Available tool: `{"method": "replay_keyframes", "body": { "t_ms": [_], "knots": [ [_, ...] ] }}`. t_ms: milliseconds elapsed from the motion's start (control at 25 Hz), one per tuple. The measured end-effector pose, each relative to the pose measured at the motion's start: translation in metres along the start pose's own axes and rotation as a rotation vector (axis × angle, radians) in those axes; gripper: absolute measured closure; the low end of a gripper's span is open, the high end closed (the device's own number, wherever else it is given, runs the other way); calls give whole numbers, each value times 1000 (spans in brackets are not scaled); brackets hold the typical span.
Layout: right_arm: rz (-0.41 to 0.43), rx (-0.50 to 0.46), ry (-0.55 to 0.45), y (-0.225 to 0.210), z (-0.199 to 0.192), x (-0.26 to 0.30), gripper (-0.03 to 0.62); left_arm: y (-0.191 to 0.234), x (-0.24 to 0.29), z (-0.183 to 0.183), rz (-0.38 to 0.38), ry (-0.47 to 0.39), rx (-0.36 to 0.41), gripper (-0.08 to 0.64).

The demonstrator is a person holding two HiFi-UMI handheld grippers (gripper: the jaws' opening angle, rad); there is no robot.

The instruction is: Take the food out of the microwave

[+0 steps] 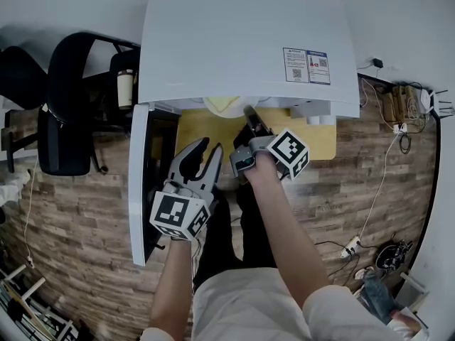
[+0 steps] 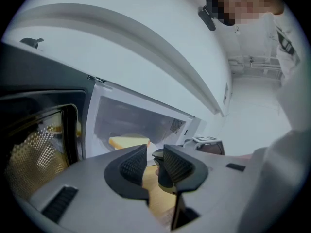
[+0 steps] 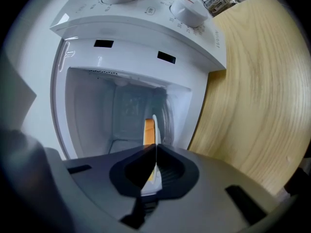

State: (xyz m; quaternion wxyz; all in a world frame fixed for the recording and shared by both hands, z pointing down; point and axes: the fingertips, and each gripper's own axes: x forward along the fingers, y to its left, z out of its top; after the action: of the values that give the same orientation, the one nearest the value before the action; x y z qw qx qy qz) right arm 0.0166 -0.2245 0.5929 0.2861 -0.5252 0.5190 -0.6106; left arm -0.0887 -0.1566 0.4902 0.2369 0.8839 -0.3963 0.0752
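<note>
The white microwave [image 1: 242,41] stands on a wooden table [image 1: 313,137] with its door [image 1: 138,183] swung open to the left. Inside, a yellow slice of food [image 2: 127,141] lies on a white plate [image 1: 222,104]. My right gripper [image 1: 250,119] reaches into the opening and is shut on the plate's rim [image 3: 154,125], which shows edge-on between its jaws with the food [image 3: 148,130] beside it. My left gripper [image 1: 205,153] hovers in front of the opening, beside the door, open and holding nothing.
Two control knobs [image 3: 189,8] sit on the microwave's front panel. A black chair [image 1: 67,105] and a cup [image 1: 126,87] are behind the door at the left. Cables and a power strip [image 1: 352,246] lie on the wood floor at the right.
</note>
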Motion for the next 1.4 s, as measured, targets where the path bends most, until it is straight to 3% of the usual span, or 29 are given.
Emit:
{"method": "replay_keyframes", "body": {
  "t_ms": [560, 1400],
  "knots": [
    [108, 30, -67, 13, -5, -22, 586, -17, -20, 8, -77, 21, 37, 456],
    [115, 73, -159, 28, -19, -125, 586, -54, -48, 31, -167, -13, 79, 456]
  ]
}}
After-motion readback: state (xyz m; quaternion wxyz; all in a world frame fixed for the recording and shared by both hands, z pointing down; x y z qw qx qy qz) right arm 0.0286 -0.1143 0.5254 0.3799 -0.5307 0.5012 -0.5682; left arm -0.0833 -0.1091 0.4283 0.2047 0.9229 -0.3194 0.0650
